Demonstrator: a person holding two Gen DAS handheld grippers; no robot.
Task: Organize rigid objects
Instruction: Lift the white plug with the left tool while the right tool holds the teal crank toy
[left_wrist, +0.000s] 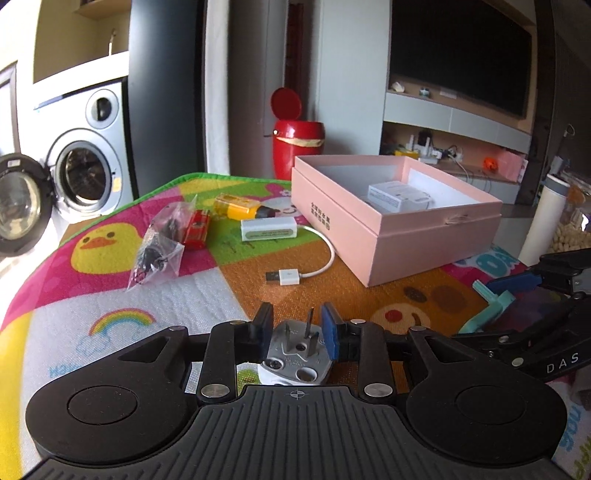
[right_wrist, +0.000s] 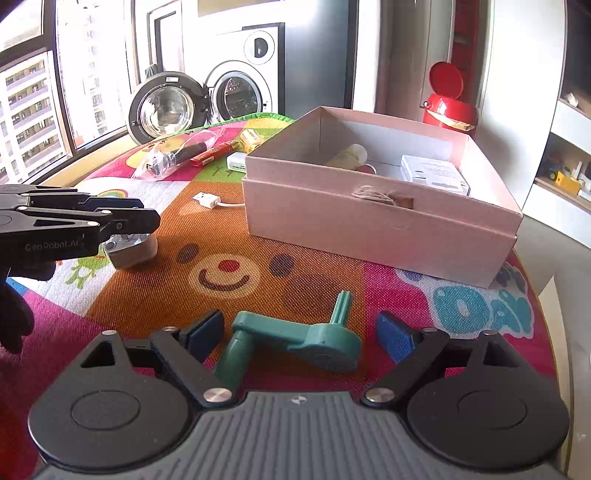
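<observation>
Plug adapter (left_wrist: 293, 356), white with a grey face and metal prongs, is seen in the left wrist view clamped between the blue pads of the left gripper (left_wrist: 295, 328), prongs pointing up and forward. From this gripper the pink box (left_wrist: 436, 236) lies ahead and to the right, open, with 1 white carton (left_wrist: 391, 194) visible inside. On the colourful mat (left_wrist: 110, 332) covering the counter are counted 1 white USB cable (left_wrist: 291, 275), 1 small white case (left_wrist: 269, 229), 1 yellow tool (left_wrist: 242, 208), 1 red packet (left_wrist: 197, 229) and 1 clear bag (left_wrist: 159, 247).

In the right wrist view the right gripper (right_wrist: 299, 332) is spread wide, with 1 teal crank handle (right_wrist: 295, 345) lying on the mat between its pads, untouched, its long axis running across the gap. The box is ahead and slightly right. The left gripper enters from the left with the adapter. The right gripper is judged nearer to the box, though only the left carries anything.
</observation>
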